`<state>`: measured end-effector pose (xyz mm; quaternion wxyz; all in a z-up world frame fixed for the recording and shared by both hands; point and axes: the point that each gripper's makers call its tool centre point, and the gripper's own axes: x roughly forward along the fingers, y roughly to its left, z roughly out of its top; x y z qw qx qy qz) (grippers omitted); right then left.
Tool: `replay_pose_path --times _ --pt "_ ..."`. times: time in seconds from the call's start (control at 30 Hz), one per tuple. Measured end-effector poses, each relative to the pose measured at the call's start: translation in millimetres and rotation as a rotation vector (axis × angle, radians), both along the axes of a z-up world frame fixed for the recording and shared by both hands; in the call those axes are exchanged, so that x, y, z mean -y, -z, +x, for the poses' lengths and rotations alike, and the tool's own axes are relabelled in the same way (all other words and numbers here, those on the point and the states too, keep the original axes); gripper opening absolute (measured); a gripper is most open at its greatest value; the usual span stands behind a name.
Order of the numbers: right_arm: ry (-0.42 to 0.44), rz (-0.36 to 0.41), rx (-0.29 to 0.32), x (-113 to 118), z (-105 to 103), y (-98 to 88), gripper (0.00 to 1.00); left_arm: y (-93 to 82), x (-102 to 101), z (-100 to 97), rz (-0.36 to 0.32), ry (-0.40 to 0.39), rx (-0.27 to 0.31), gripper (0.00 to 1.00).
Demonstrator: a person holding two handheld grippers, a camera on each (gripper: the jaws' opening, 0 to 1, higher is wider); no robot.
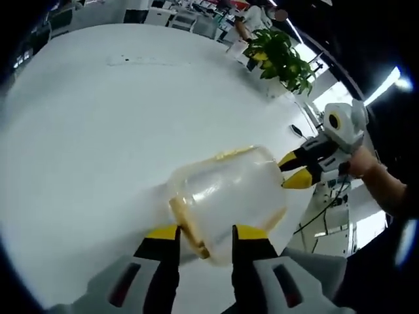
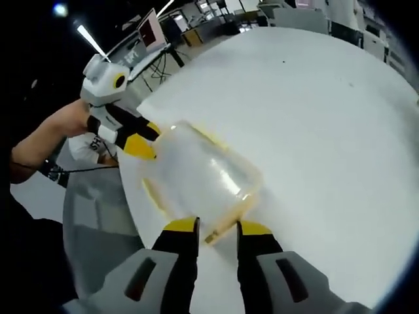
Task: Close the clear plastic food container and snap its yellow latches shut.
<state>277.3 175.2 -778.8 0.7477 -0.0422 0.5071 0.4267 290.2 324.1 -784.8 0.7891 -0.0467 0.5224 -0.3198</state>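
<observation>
Together, both grippers' jaws clamp opposite ends of the clear container (image 1: 226, 199).

Room, as seen from my two tools. Work surface: one large white table (image 1: 98, 131), smooth and bare over most of its top, with a rounded edge; a faint pale smudge lies near its far side in the left gripper view. Beyond that far edge: a leafy green potted plant (image 1: 281, 55), and a person (image 1: 252, 19) standing behind it among pale desks and chairs. Bright window panels (image 1: 330, 95) sit past the plant. Overhead: long strip lights (image 2: 91, 40) on a dark ceiling. In the right gripper view, a monitor (image 2: 149, 29) stands on a desk past the table's corner, with more white furniture (image 2: 308, 16) along the far side.
</observation>
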Motion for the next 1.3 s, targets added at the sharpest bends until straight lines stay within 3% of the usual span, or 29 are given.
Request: replay_pose_path --times 0.13,0.27,0.43,0.63,0.7,0.9,1.3 --pt "-0.084 -0.070 0.127 0 2 -2.4 0.21 -5.6 1 3.2 0.078 0.040 0.140 0.26" --pt "-0.150 -0.124 0.209 -2 4 -3.9 0.22 -11.2 2 4.1 0.146 0.075 0.273 0.26" --pt "-0.146 -0.103 0.231 0 4 -4.0 0.24 -15.0 3 5.0 0.182 0.123 0.366 0.28" --pt "-0.235 -0.051 0.408 -7 10 -11.4 0.30 -22.3 12 5.8 0.291 0.304 0.506 0.29" --pt "-0.249 -0.012 0.422 -14 6 -16.8 0.31 -23.5 19 2.8 0.293 0.370 0.543 0.29" --pt "-0.312 0.025 0.464 -32 4 -24.6 0.37 -26.5 34 0.7 0.290 0.453 0.594 0.30" --pt "-0.328 0.064 0.454 -51 10 -24.0 0.41 -33.4 49 6.5 0.259 0.513 0.614 0.27"
